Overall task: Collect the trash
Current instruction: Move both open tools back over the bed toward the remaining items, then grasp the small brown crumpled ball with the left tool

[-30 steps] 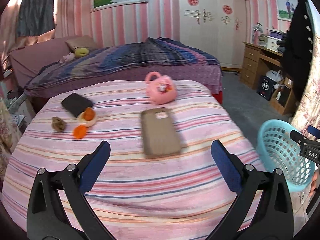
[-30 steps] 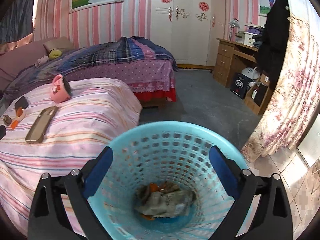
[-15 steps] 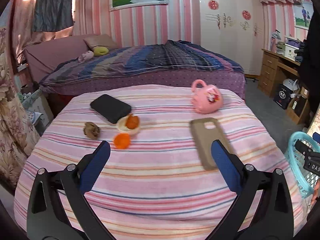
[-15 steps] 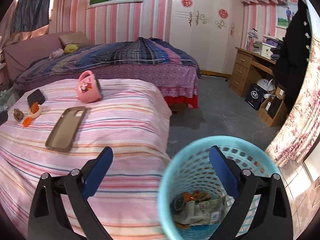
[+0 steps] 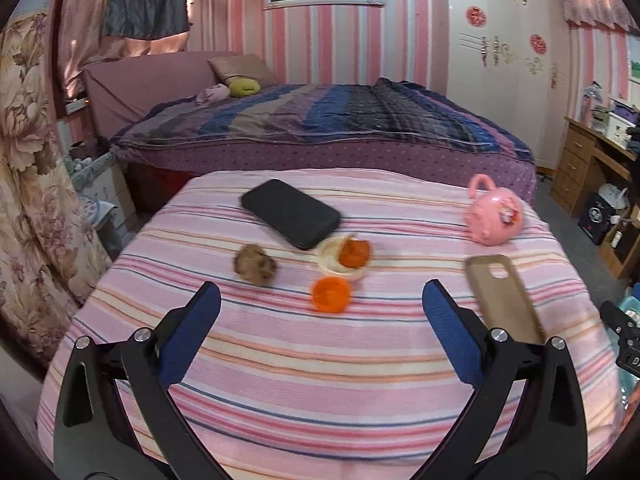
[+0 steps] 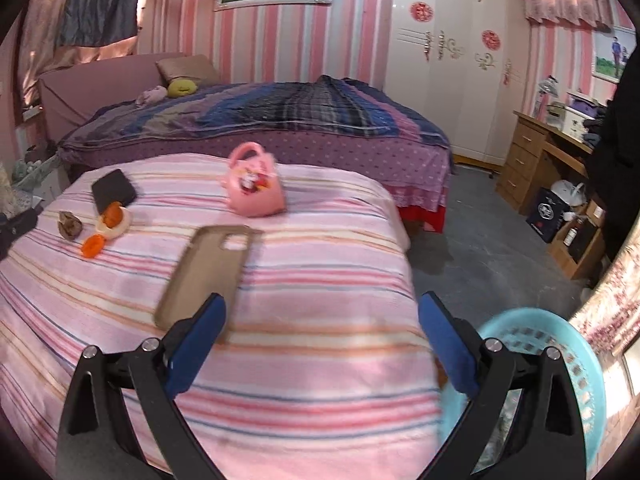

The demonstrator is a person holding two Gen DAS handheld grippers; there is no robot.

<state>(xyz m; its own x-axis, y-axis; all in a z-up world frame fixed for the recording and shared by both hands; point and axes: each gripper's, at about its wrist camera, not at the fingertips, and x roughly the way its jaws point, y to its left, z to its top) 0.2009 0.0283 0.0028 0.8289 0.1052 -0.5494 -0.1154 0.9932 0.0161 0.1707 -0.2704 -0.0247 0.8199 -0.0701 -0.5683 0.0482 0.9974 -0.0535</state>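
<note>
On the pink striped bedspread (image 5: 320,360) lie three bits of trash: a brown crumpled wad (image 5: 255,264), an orange peel piece (image 5: 331,294), and a cream peel cup holding orange scraps (image 5: 346,258). My left gripper (image 5: 320,308) hovers open just short of the orange peel, nothing between its fingers. The right wrist view shows the same wad (image 6: 70,224), peel (image 6: 93,246) and cup (image 6: 114,218) far left. My right gripper (image 6: 320,332) is open over the bed's near edge, with the turquoise waste basket (image 6: 560,344) at its lower right.
A black phone (image 5: 290,212), a tan phone case (image 5: 502,294) and a pink toy purse (image 5: 494,216) also lie on the bedspread. A second bed with a dark plaid cover (image 5: 340,120) stands behind. A wooden desk (image 6: 548,160) and grey floor (image 6: 480,248) are to the right.
My left gripper has swung left, from the phone case to the peel pieces. My right gripper has swung left off the basket toward the bed; the basket now sits low right.
</note>
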